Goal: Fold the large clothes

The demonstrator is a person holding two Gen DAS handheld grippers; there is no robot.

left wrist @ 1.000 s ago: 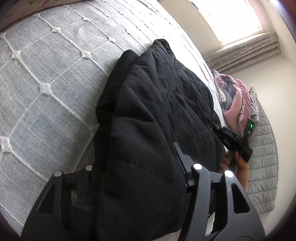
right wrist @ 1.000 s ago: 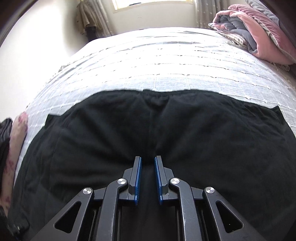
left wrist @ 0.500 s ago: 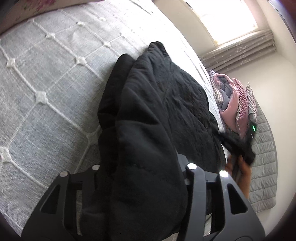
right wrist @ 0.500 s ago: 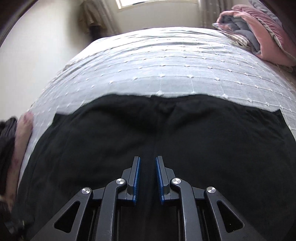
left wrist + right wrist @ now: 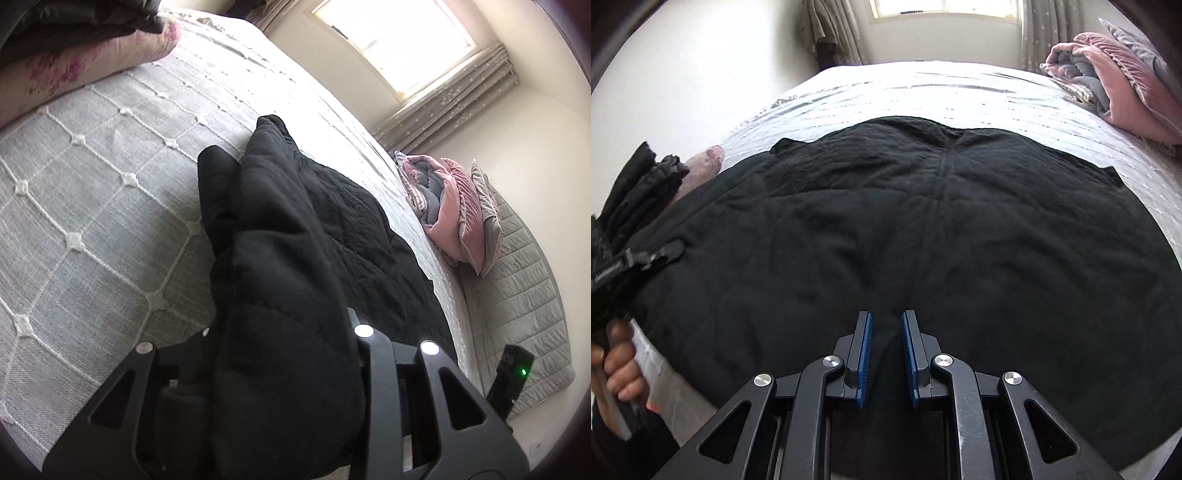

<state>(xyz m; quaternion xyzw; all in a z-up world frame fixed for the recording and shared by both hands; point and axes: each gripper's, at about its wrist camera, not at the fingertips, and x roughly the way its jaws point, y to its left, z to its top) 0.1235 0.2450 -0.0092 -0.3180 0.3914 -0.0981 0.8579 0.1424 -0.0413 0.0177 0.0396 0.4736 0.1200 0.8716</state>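
Observation:
A large black padded garment (image 5: 923, 229) lies spread on the grey quilted bed (image 5: 923, 88). In the left wrist view its near edge (image 5: 280, 295) is bunched up and drapes over my left gripper (image 5: 280, 332), which is shut on it; the fingertips are hidden by cloth. My right gripper (image 5: 885, 325) holds a ridge of the same garment between its blue pads (image 5: 866, 354), jaws nearly closed on the fabric. My left gripper also shows at the left edge of the right wrist view (image 5: 639, 258), gripping the garment's side.
A pink and grey folded bedding pile (image 5: 447, 210) sits at the far end of the bed. A floral pillow (image 5: 74, 70) with dark clothes on it lies at the left. A grey padded mat (image 5: 524, 295) lies beside the bed.
Both grippers have lifted and pulled back with the garment. More of the bed and room shows in both views. The right gripper device has dropped lower in the left wrist view.

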